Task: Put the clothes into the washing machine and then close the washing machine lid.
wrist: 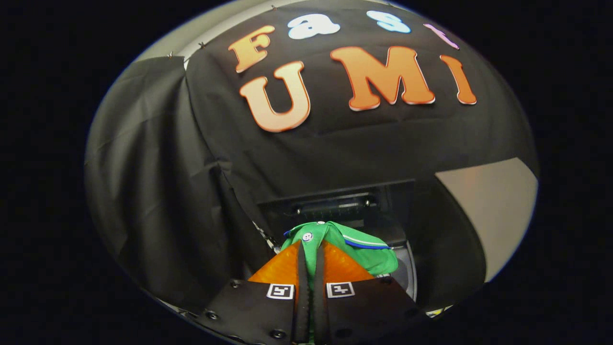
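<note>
A green garment point(354, 247) with white and blue trim and a small button is pinched between my two fingers, bunching up just past their tips. My gripper point(311, 247) is shut on this cloth and carries it in the air. Just beyond and below the garment lies the dark top of the washing machine point(335, 203), its back panel showing as a black ledge. A curved pale rim point(411, 273) of the machine's opening appears to the right of the cloth. The inside of the drum is hidden by the garment and my fingers.
The black cloth wall point(158, 191) hangs close behind and left of the machine. A pale bare panel point(493, 211) stands to the right, past the cloth's edge.
</note>
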A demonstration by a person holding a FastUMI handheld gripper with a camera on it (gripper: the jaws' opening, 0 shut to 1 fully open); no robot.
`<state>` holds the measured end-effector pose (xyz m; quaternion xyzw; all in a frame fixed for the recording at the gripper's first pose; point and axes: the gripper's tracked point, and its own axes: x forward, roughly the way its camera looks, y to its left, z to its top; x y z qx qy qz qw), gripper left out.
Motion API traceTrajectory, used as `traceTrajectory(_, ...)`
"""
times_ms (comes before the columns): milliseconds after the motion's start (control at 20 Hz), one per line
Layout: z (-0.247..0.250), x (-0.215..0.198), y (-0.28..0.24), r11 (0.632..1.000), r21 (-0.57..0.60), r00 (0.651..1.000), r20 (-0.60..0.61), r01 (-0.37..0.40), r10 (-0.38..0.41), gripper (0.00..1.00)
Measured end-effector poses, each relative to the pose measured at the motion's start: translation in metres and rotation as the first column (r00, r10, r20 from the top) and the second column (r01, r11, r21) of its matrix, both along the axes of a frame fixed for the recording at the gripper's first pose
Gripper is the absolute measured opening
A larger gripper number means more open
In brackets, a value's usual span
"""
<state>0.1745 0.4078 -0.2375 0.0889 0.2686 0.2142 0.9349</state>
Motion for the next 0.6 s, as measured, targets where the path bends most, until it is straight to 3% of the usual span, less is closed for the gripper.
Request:
traceTrajectory(250, -0.116, 0.034, 0.021, 0.998, -0.035, 0.981, -0.185, 0.052, -0.058, 0.12)
traceTrajectory(450, -0.187, 0.053, 0.023, 0.992, -0.064, 0.945, -0.303, 0.105, -0.119, 0.11)
traceTrajectory(600, -0.235, 0.058, 0.021, 0.989, -0.117, 0.912, -0.391, 0.087, -0.127, 0.11)
